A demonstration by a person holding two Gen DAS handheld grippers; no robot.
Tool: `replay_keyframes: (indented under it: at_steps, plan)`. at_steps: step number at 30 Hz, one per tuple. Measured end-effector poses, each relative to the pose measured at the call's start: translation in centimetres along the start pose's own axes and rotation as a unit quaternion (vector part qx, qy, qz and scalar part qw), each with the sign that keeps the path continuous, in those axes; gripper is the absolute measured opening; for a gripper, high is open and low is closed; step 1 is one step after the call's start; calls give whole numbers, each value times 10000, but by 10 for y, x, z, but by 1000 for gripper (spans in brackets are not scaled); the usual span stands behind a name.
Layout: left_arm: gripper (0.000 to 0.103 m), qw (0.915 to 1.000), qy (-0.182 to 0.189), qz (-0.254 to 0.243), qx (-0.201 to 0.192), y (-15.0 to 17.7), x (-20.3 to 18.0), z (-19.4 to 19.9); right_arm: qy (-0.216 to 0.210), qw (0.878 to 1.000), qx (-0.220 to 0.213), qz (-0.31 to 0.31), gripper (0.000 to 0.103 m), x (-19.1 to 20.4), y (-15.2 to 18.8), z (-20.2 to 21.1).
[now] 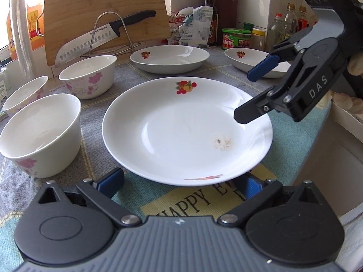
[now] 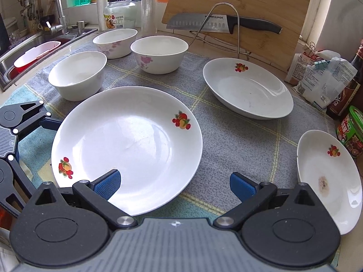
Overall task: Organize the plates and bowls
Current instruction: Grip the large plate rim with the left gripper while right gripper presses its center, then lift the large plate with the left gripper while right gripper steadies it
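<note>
Both grippers, left [image 1: 179, 181] and right [image 2: 174, 183], gape wide, empty; plate [image 2: 127, 145] between could skid if nudged.

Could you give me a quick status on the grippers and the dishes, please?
Left gripper open, empty. Right gripper open, empty, over near plate. Three plates, three bowls, all unstacked. Nothing in the way.
</note>
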State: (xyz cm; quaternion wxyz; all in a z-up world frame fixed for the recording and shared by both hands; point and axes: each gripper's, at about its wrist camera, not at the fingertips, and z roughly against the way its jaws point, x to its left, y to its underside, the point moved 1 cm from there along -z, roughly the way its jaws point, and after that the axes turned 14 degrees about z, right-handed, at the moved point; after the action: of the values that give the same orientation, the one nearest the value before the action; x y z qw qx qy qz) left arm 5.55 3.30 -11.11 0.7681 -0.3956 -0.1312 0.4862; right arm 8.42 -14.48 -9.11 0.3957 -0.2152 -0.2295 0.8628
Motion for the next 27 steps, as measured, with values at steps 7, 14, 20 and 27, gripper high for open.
replay_keyframes:
  at_steps: [7, 14, 20, 27]
  plan:
    - [103, 10000, -4, 14, -74, 0, 0, 0, -519, 9986, 88, 58, 103, -2, -9, -24]
    - [103, 10000, 30, -28, -26, 0, 0, -1, -815, 9965, 128, 111, 103, -2, -17, -39]
    - [103, 10000, 41, -34, 10, -2, 1, -1, -918, 9952, 208, 247, 103, -4, -26, -53]
    - [103, 9998, 103, -113, 82, -4, 2, -2, -1028, 9934, 257, 429, 103, -8, -36, -61]
